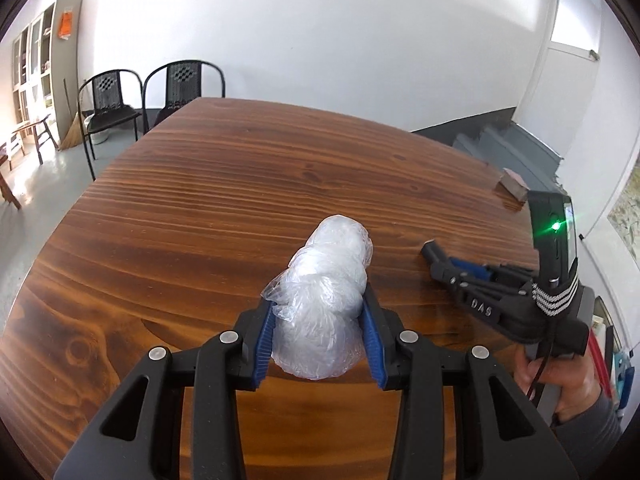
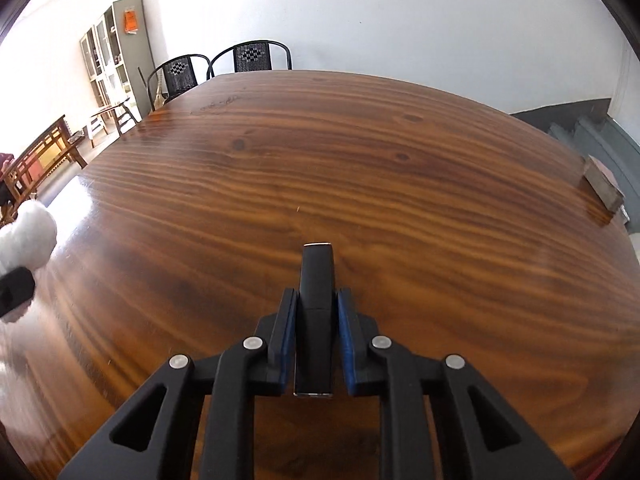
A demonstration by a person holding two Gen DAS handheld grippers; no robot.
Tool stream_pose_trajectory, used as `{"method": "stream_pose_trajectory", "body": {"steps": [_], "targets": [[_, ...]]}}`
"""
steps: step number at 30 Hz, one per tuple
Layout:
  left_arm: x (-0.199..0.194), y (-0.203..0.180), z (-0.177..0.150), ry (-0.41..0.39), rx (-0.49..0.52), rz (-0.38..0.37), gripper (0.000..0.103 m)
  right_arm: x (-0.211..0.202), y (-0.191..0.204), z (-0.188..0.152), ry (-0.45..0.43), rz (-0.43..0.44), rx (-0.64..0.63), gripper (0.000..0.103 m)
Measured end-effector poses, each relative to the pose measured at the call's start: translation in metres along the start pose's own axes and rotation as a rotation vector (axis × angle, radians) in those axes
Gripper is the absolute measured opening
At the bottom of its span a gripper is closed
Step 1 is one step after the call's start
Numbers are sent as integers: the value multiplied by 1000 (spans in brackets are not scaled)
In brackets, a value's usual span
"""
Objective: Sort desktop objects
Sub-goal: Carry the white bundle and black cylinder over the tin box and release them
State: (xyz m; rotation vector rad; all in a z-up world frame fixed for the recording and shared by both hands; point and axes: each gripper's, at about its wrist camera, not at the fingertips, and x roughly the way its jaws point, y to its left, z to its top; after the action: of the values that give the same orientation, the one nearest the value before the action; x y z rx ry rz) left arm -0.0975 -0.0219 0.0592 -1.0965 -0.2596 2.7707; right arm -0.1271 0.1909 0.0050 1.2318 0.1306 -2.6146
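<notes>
The left gripper (image 1: 318, 336) clamps a crumpled plastic bundle (image 1: 324, 300), its long axis running up-frame along the fingers. The right gripper (image 2: 317, 334) pinches a slim black device (image 2: 316, 320), likewise pointing forward, over the wooden counter (image 2: 360, 160). Both loads hang centre-bottom of their views.

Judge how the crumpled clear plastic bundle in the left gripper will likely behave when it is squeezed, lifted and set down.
The plastic bundle looks crinkled and puffy, so it probably squashes between the left gripper fingers instead of resisting. Thin film suggests it is light for its bulk. Its rounded lobes might roll or spring open on the wooden table.
</notes>
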Motion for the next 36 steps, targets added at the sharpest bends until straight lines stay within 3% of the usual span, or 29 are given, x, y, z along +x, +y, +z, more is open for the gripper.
{"method": "stream_pose_trajectory", "body": {"steps": [4, 11, 16, 19, 27, 31, 36], "targets": [[-5, -15, -6, -3, 25, -25, 42, -29, 1, -16, -28, 35, 45, 22], [-20, -46, -10, -40, 101, -77, 42, -93, 1, -57, -95, 20, 93, 22], [-30, -62, -14, -56, 129, -115, 42, -146, -4, -91, -171, 40, 162, 22], [-34, -71, -21, -48, 122, -148, 42, -174, -4, -111, -244, 1, 182, 22], [-40, -110, -59, -8, 164, -229, 42, -204, -22, -160, -286, 12, 278, 22], [-42, -140, -69, 9, 202, -274, 42, -241, -46, -183, -362, -32, 331, 22], [-52, -209, -70, 8, 302, -364, 42, -298, -98, -209, -505, -167, 420, 22]]}}
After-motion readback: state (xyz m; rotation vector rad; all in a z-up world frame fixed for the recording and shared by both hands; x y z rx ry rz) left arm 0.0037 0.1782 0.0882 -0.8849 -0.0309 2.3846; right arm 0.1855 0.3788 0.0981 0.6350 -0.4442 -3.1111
